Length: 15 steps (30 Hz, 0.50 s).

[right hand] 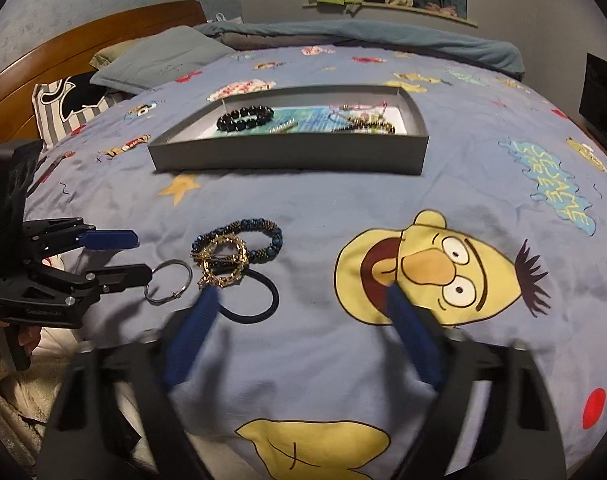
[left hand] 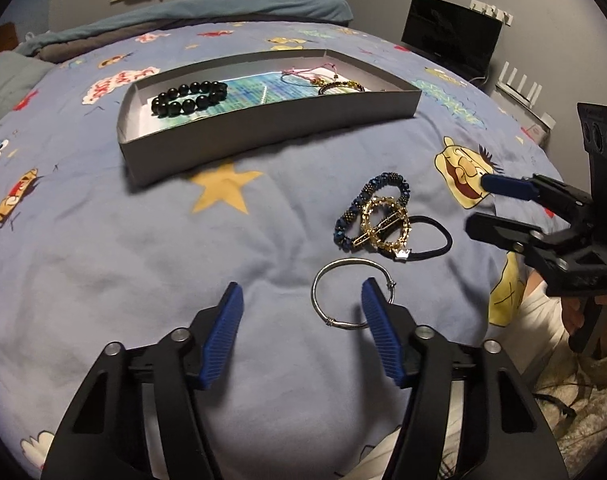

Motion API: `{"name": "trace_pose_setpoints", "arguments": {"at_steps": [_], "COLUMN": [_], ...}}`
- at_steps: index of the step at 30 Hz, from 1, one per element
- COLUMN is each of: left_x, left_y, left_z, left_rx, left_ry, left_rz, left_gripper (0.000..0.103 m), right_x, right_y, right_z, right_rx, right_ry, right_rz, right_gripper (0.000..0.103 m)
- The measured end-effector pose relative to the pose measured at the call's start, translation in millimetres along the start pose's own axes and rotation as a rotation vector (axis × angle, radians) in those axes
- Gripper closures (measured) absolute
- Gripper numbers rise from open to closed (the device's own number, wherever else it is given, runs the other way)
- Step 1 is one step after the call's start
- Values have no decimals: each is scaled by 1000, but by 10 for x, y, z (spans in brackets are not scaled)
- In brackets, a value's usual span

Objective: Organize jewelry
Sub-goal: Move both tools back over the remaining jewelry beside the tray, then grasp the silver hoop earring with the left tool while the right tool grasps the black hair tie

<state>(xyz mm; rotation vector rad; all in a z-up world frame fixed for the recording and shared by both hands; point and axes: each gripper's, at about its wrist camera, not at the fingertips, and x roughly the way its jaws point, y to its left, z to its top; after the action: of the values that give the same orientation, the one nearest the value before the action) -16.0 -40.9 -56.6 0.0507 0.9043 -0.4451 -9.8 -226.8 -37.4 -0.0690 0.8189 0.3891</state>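
Note:
A silver bangle lies on the blue cartoon bedspread just in front of my left gripper, which is open. Its right finger stands over the inside of the ring and nothing is pinched. Beyond the bangle lie a blue beaded bracelet, a gold bracelet with a clip and a black hair tie. My right gripper is open and blurred, its left finger over the hair tie. A grey box farther back holds a black bead bracelet and some thin bracelets.
Pillows and a wooden headboard lie at the far left. A dark monitor stands past the bed's right side. The bed edge and a person's hand are at the near right.

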Motion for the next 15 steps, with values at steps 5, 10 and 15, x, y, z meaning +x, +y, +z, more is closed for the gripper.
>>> {"name": "trace_pose_setpoints", "arguments": {"at_steps": [5,10,15], "left_x": [23,105,147], "left_y": [-44,-65,-76], "left_z": [36,36,25], "left_rx": [24,46,66], "left_ry": [8,47,63], "left_rz": [-3,-8,-2], "left_gripper": [57,74,82], "right_x": [100,144,223], "right_y": [16,87,84], "right_z": [-1,24,4], "right_rx": [15,-2,15], "right_ry": [45,72,113], "right_rz": [29,56,69], "right_gripper": [52,70,74]}}
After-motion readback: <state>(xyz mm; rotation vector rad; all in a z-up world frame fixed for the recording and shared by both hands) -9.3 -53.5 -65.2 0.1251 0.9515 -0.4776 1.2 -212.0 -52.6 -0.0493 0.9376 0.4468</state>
